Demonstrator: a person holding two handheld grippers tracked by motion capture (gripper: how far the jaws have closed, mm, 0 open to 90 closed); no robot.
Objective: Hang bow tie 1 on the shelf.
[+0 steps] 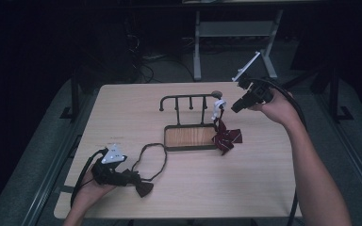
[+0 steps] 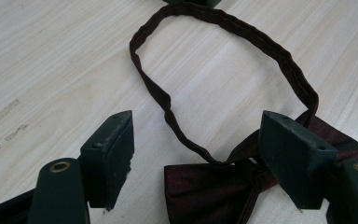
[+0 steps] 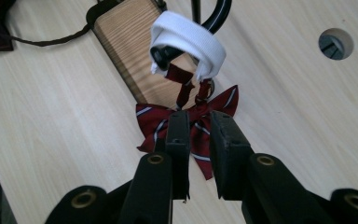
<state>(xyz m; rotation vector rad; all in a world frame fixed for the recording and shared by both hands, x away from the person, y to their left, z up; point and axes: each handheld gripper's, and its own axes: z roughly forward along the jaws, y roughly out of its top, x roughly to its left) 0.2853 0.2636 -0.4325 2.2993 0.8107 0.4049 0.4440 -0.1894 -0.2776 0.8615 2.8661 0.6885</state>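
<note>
A red striped bow tie (image 1: 226, 136) (image 3: 151, 122) hangs by its white band (image 1: 219, 106) (image 3: 191, 39) from the right end hook of a black rack (image 1: 188, 97), with its wings touching the table. My right gripper (image 1: 234, 108) (image 3: 199, 116) is just right of that hook, its jaws a narrow gap apart with nothing between the pads. A dark bow tie (image 1: 143, 188) (image 2: 205, 186) lies on the table with its strap loop (image 1: 153, 160) (image 2: 242, 32) spread out. My left gripper (image 1: 132, 179) (image 2: 198, 126) hovers low over it, jaws wide open on either side of the knot.
The rack stands on a wooden base (image 1: 188, 136) (image 3: 121, 28) at the table's middle. A round cable hole (image 1: 215, 92) (image 3: 335, 43) sits behind the rack. A metal desk frame (image 1: 198, 42) stands beyond the far edge.
</note>
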